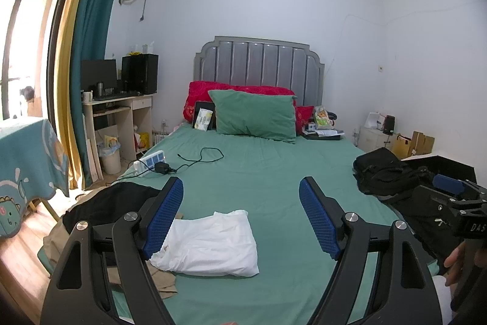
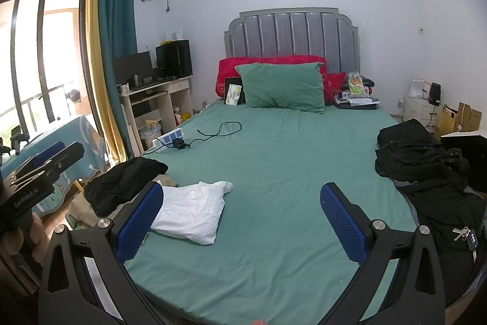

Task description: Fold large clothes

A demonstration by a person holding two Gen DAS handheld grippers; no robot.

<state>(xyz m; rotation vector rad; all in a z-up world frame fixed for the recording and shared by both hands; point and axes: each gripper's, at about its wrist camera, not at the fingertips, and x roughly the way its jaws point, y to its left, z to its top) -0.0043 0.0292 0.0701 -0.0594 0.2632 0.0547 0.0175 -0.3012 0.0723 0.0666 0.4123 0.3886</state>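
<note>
Two grippers held spread wide, empty: left gripper [image 1: 242, 218] | right gripper [image 2: 242, 223] | folded white cloth garment [image 1: 210, 242] flat on green bedsheet [image 1: 274, 172], low-left of both, nearer left gripper.

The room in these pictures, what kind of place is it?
Most likely a home bedroom: a bed with a green sheet, a grey padded headboard, a green pillow, and a computer desk beside the curtained window.

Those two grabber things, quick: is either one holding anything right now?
Left gripper: open, fingers spread wide, holding nothing.
Right gripper: open, fingers spread wide, holding nothing.
</note>
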